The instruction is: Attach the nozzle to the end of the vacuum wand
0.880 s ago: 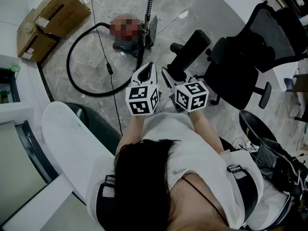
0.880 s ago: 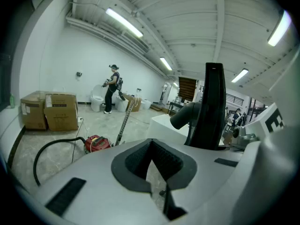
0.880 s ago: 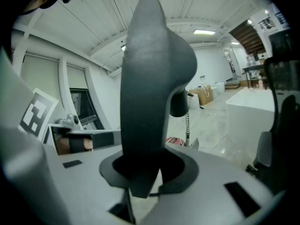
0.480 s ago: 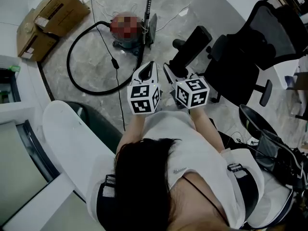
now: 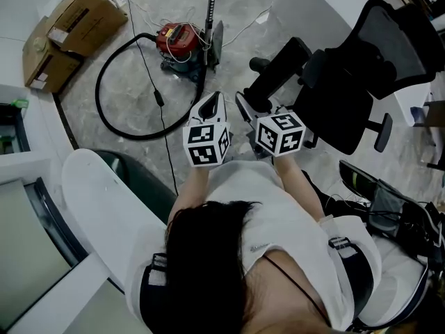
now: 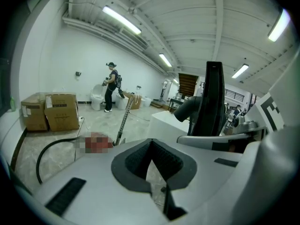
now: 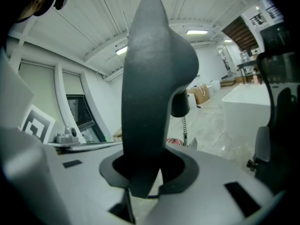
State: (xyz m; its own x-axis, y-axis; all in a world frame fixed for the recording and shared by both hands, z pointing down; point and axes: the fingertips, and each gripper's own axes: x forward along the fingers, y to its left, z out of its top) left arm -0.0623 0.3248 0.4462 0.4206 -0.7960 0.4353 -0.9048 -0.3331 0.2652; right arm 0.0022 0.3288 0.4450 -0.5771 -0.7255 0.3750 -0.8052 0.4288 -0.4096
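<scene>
- Grey stone floor (image 5: 118,96): open room between the person and the vacuum, crossed by a thin black cable (image 5: 161,110).
- White curved counter (image 5: 90,200): its edge hems the left side.
- Black mesh office chair (image 5: 389,47): crowds the right.
- Red canister vacuum (image 5: 177,39) with looped black hose (image 5: 97,89).
- Slim metal wand (image 5: 211,2): upright beside the canister, well apart from both grippers.
- Black plastic nozzle (image 5: 278,72): clamped in the right gripper (image 7: 147,170).
- Left gripper (image 6: 152,161): jaws closed on nothing.
- Change: both grippers stay almost where they were, so the nozzle is carried but the joining is probably not begun.
</scene>
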